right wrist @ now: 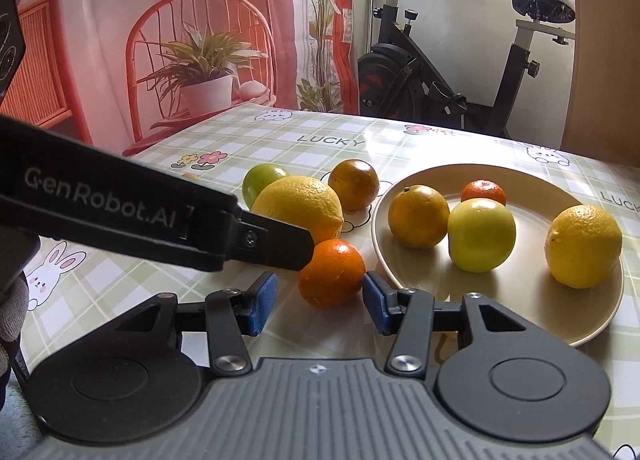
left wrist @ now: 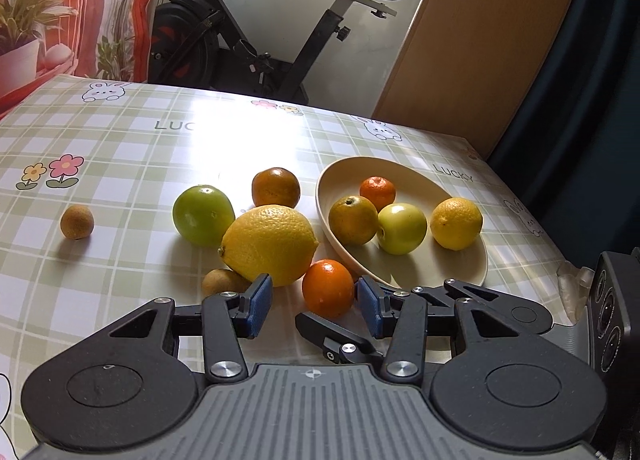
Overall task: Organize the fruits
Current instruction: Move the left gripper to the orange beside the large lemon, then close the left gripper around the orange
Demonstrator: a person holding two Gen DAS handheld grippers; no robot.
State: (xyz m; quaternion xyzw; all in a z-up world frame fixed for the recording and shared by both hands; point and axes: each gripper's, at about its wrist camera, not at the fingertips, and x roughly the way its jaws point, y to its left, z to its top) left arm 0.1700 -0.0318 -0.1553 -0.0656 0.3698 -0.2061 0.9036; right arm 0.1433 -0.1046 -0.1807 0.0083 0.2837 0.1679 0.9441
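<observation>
Both hand-held grippers spread at the small orange.
Our right hand-held gripper (right wrist: 320, 302) and left hand-held gripper (left wrist: 314, 302) gape around the orange (right wrist: 331, 273) beside the plate (right wrist: 520, 334).

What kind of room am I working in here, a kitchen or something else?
Probably a lived-in home room, not clearly a kitchen: a table under a checked bunny tablecloth, an exercise bike behind it, and a printed curtain.
</observation>
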